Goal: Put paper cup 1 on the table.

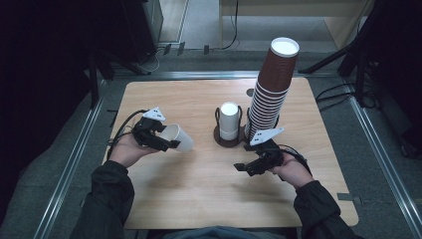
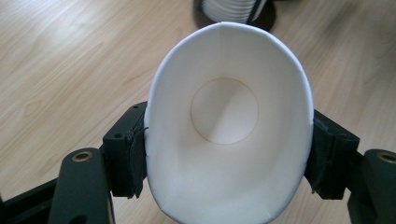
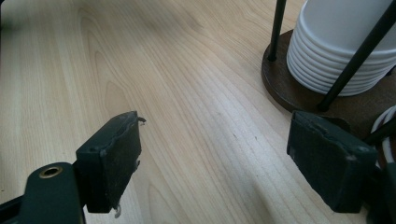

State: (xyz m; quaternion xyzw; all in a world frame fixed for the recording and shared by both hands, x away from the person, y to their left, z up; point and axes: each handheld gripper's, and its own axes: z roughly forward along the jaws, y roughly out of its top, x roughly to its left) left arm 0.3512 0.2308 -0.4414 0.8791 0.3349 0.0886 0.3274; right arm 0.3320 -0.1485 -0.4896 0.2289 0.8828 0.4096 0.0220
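The left gripper (image 1: 158,137) is clamped on a white paper cup (image 1: 177,138) (squeezed oval, mouth towards its camera), held above the counter (image 1: 199,199) at the left. The right gripper (image 1: 249,167) hovers with jaws apart, near the cup holder (image 1: 229,130) and the tall brown cup stack (image 1: 271,87).

Cup stack (image 1: 271,89) right of holder (image 1: 229,139)
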